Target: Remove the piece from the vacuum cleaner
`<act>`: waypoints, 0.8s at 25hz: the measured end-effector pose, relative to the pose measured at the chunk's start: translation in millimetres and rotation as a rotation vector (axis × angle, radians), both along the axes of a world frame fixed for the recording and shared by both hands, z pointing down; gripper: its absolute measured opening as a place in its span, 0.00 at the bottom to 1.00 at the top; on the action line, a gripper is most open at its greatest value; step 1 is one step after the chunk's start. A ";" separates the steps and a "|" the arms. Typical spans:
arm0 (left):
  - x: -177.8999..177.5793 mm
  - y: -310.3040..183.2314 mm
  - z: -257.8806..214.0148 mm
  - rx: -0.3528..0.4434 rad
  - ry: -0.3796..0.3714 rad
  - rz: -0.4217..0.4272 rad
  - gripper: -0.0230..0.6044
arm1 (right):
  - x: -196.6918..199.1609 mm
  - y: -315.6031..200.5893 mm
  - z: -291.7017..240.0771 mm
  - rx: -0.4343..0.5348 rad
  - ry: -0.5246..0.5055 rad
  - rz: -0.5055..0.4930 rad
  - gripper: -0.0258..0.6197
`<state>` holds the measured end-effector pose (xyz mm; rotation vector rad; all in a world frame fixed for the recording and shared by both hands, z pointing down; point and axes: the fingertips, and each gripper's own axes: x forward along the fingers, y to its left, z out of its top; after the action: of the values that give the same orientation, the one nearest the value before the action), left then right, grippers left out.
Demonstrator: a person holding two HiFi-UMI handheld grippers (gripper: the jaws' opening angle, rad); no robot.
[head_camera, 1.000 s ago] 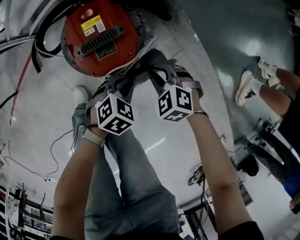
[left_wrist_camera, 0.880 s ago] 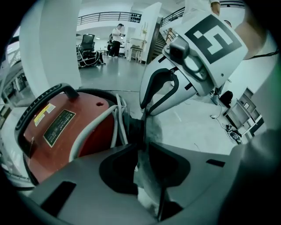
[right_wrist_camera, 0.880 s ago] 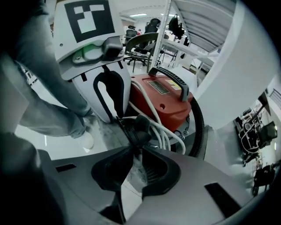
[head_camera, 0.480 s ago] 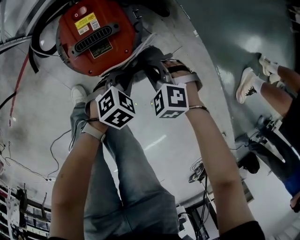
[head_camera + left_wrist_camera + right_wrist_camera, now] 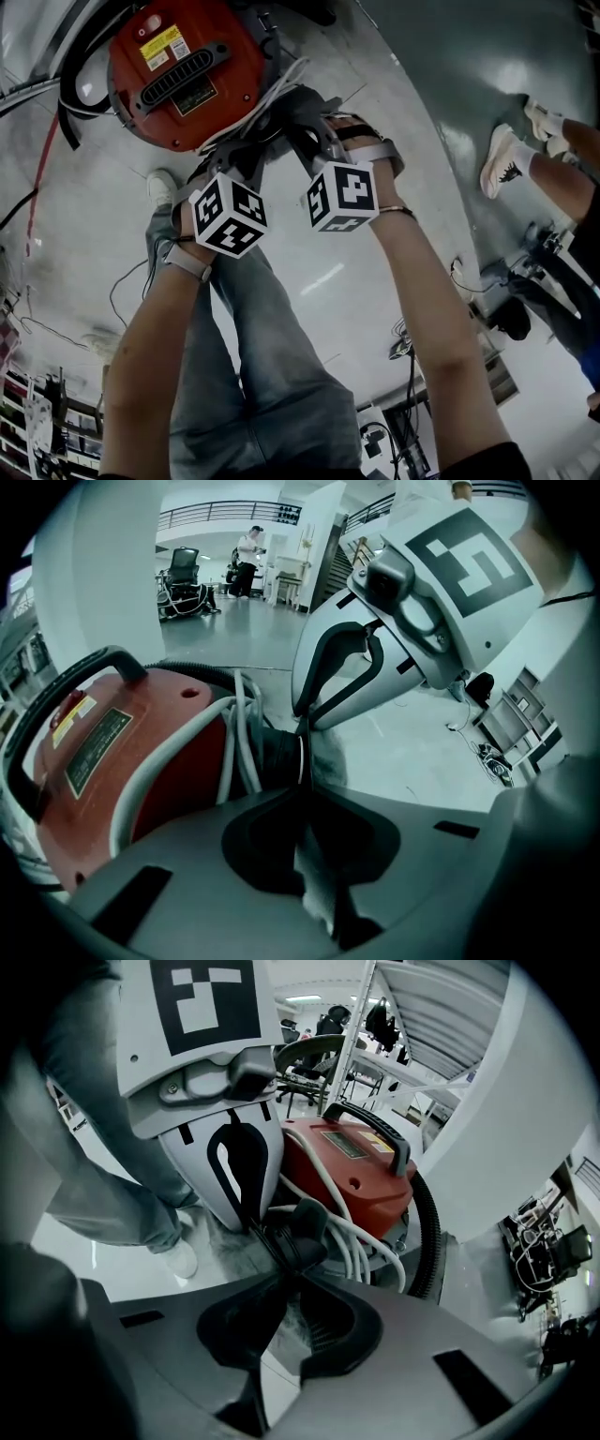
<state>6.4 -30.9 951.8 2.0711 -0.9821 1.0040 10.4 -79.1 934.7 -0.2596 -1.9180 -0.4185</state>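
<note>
- Upper left of head view, by red vacuum cleaner (image 5: 183, 70): L gripper (image 5: 304, 782) jaws just been closing, now pinch black fitting (image 5: 277, 761); R gripper (image 5: 292, 1274) clamps it too.
- Risk: tip-only grip slips off on pull; white cord (image 5: 358, 1248) may snag.

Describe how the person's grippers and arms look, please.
The left gripper and right gripper have pale grey bodies with black-rimmed curved jaws; each bears a white cube with black square markers. Forearms are bare: a pale band on the left wrist, a thin bracelet on the right. The left jaws have just been closing on a black piece.
</note>
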 end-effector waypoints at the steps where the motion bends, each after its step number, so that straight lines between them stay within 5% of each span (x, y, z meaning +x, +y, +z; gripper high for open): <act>1: 1.3 0.8 0.4 0.002 -0.007 0.013 0.10 | 2.1 1.0 0.5 -0.003 0.002 0.006 0.15; 20: 9.7 9.9 0.6 0.018 -0.056 0.045 0.10 | 19.3 11.4 0.0 0.021 -0.035 0.142 0.14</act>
<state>16.1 -21.0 952.4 2.0983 -0.9793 1.0854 29.8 -67.7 934.7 -0.1023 -1.9508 -0.3500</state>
